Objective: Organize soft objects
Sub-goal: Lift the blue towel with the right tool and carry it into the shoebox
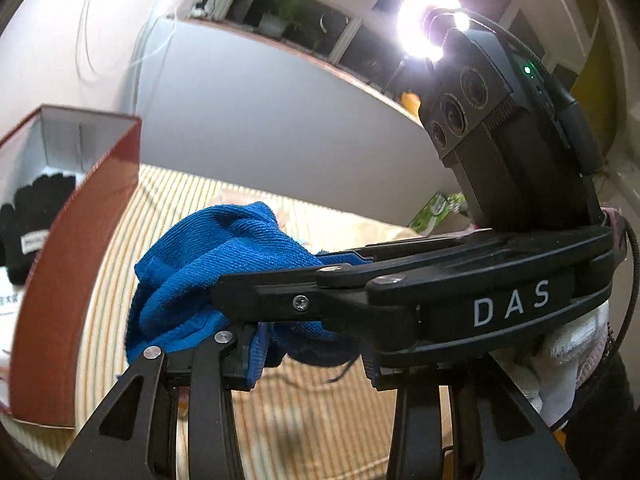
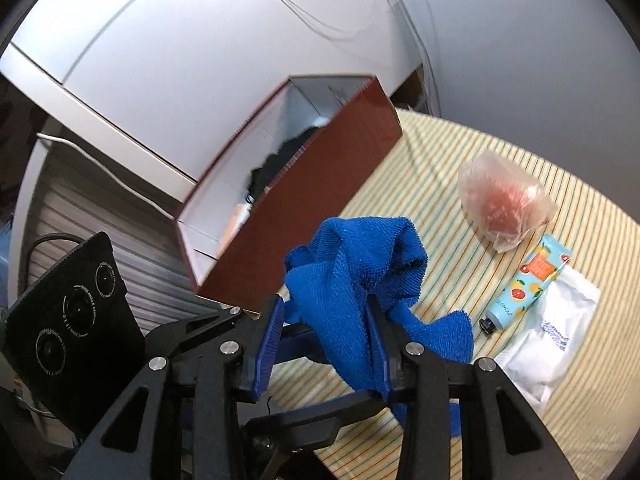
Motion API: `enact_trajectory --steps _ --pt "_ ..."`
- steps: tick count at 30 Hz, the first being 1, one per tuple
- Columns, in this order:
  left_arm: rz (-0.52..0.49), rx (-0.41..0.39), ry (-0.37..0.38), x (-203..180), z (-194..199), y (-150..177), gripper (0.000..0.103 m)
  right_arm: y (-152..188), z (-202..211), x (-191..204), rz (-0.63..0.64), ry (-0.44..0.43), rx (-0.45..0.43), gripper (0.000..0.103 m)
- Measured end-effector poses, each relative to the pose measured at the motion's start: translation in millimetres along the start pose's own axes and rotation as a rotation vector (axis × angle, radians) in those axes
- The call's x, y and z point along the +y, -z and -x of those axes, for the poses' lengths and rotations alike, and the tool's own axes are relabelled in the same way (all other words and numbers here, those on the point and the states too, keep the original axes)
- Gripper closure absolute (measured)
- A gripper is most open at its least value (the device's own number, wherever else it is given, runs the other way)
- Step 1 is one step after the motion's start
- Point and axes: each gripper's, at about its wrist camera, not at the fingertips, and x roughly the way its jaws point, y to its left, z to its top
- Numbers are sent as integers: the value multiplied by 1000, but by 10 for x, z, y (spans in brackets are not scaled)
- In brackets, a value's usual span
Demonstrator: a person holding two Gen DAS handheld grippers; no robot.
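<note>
Ribbed terry blue cloth (image 2: 360,264)

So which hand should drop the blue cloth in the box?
Probably the left gripper. It and the right gripper both pinch the cloth, but the box with the black gloves sits on the left's side.

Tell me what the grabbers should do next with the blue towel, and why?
Probably carry the blue towel over the red box and let go. Both the left gripper and the right gripper pinch it above the striped cloth, and the open box already holds black gloves.
</note>
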Motion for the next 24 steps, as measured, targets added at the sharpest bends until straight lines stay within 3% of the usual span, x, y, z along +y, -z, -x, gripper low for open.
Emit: enact_trajectory --steps 11,24 --pt "-47 -116 -3 -88 527 -255 68 -227 328 565 79 11 -86 66" --pt "-24 -222 -104 380 1063 -654 68 -857 123 1274 214 -40 -126 66"
